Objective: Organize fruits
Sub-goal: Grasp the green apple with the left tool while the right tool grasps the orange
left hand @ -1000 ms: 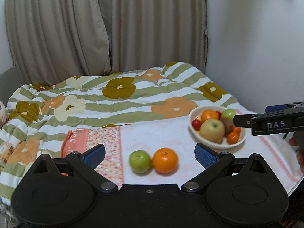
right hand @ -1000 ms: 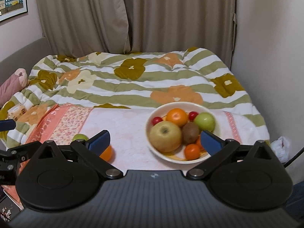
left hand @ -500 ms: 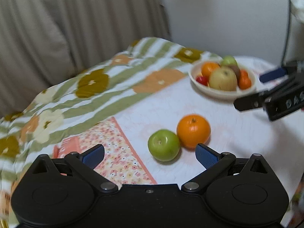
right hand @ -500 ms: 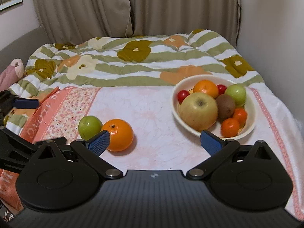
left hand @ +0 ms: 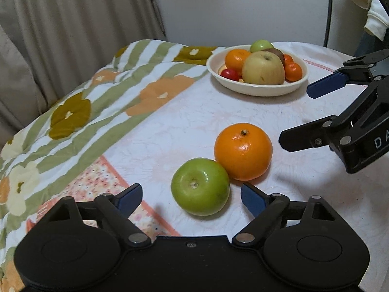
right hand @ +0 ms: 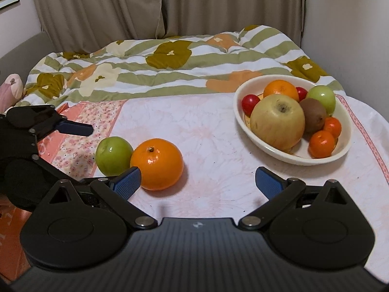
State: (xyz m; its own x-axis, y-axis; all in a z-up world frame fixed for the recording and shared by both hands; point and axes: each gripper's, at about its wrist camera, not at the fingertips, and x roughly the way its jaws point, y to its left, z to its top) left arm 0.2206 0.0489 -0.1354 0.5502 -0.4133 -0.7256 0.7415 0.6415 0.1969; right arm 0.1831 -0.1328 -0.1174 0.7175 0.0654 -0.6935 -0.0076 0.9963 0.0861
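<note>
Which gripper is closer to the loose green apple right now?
Left. The left gripper frames the green apple, jaws closing but not touching. The right gripper sits beyond the orange.

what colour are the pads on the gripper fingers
Blue, on black gripper fingers; clearest in the right wrist view.

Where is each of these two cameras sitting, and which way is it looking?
Left wrist: rides the left gripper, looking down over its closing jaws at the green apple lying untouched between them; the right gripper shows alongside.
Right wrist: rides the right gripper, open, facing the orange and bowl.
Shared: apple, orange, bowl.
</note>
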